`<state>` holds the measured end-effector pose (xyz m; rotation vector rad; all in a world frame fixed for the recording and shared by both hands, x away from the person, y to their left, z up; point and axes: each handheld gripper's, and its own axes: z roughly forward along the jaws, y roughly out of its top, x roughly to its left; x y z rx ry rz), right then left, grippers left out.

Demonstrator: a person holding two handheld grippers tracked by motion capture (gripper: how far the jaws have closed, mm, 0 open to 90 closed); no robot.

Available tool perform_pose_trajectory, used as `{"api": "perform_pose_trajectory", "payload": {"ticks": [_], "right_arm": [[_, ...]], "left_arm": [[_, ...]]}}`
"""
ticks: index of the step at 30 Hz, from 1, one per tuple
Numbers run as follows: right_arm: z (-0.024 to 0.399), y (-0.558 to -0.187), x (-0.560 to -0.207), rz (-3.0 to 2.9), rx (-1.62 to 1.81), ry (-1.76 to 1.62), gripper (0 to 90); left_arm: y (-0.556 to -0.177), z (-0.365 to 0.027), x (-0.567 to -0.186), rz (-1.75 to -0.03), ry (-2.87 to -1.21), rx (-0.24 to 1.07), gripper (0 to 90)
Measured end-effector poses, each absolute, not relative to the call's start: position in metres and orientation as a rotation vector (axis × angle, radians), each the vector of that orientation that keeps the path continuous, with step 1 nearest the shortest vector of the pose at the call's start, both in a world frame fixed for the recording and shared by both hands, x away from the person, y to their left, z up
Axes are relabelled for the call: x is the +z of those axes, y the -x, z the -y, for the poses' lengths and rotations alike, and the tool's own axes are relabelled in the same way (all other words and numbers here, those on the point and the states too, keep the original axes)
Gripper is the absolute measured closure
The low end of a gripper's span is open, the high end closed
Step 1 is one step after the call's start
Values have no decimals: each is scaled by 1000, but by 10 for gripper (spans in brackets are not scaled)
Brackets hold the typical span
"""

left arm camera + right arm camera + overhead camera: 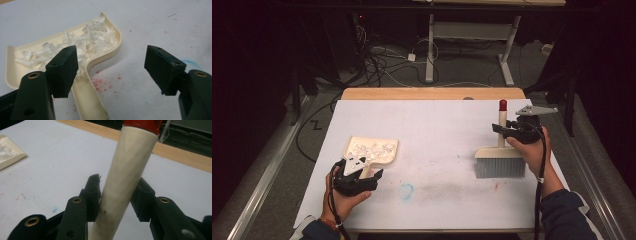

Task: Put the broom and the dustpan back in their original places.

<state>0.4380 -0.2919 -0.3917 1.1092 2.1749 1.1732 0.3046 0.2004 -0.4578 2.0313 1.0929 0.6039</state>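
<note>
A cream dustpan (372, 150) lies flat at the left of the table, holding a pile of white shreds (82, 42). Its handle (87, 100) points back toward my left gripper (359, 169), whose jaws stand wide apart over it; the handle lies below the gap, close to the left jaw, with neither pad pressing on it. At the right, a hand brush (500, 162) stands upright on its grey bristles. My right gripper (504, 131) is shut on the brush's cream, red-tipped handle (127, 170), both pads against it.
A white sheet (437, 125) covers the table, with a strip of bare wood (432, 93) at the far edge. A blue smudge (407, 190) and red specks (100, 83) mark the sheet. Cables and another table's legs (430, 50) lie beyond.
</note>
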Motion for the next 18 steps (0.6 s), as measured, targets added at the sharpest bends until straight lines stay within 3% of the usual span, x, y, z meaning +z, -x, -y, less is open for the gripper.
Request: {"api": "perform_pose_trajectory", "payload": {"ticks": [18], "right_arm": [[286, -433, -383, -2010, 1123, -1084, 547]], "left_arm": [[-301, -198, -458, -1029, -2025, 649, 227]]}}
